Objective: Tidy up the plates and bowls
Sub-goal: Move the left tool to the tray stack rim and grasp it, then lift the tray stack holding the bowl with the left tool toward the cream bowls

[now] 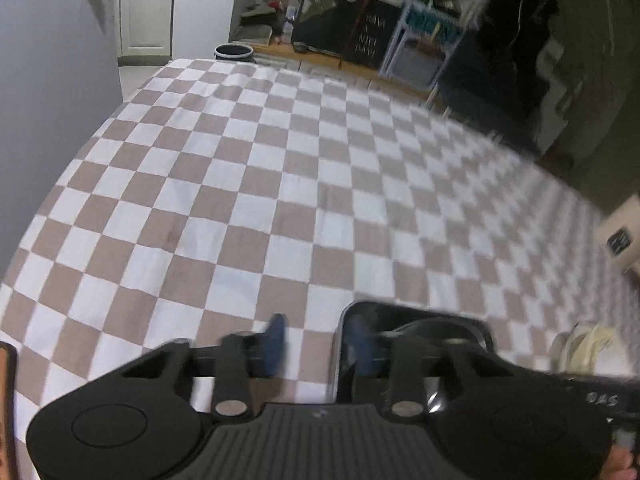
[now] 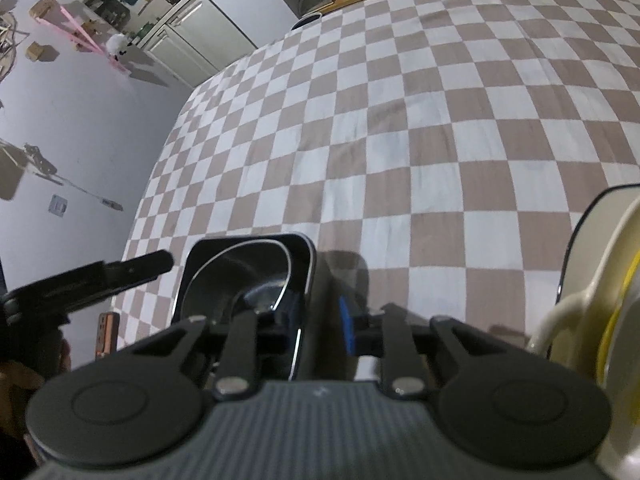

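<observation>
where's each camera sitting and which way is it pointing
Left wrist: sits on the left gripper, looking forward over the checked tablecloth toward a cabinet; its blue-padded fingers straddle the left wall of a black square dish.
Right wrist: sits on the right gripper, facing across the table toward a grey wall; its fingers straddle the dish's right wall, and the left gripper shows.
Shared: dish, tablecloth, cream plate rack.
</observation>
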`<state>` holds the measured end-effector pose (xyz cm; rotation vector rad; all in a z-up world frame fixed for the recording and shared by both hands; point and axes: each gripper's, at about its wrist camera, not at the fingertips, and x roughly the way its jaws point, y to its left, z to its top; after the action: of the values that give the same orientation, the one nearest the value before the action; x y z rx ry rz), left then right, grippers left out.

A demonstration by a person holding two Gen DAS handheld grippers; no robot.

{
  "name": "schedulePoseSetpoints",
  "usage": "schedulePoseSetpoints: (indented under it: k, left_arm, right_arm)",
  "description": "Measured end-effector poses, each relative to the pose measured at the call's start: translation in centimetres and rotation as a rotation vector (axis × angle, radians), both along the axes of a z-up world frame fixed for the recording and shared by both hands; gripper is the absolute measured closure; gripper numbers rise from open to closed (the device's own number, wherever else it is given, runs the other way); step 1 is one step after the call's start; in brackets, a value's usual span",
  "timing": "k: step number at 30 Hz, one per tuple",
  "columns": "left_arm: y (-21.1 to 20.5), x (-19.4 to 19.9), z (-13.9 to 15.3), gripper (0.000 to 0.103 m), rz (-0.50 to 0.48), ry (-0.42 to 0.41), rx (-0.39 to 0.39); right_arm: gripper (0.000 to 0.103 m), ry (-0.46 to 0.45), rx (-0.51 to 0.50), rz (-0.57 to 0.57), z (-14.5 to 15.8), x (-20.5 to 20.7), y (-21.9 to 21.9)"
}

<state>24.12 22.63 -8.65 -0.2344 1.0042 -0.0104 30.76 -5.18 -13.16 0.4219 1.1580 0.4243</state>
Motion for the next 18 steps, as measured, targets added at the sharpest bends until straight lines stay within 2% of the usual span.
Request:
schedulePoseSetpoints:
  k: [2,8,18]
  left_arm:
    - [0.0,0.0,-0.3,0.085,-0.009,0.016,0.01]
    - [0.2,-0.5,-0.8,0.086,-0.033,0.034,0.008]
    - [0.6,-1.4,-0.7,0.086,-0.061,0.033,-0.009]
  right_arm:
    - [0.079,-0.001,-0.004,0.016,-0.1,-0.1,0.2]
    - [0.086,0.007,-0.003,0.046,-0.5,-0.5,0.7]
    - [0.086,0.005,0.02,0.043,-1.1,-0.8,0.8]
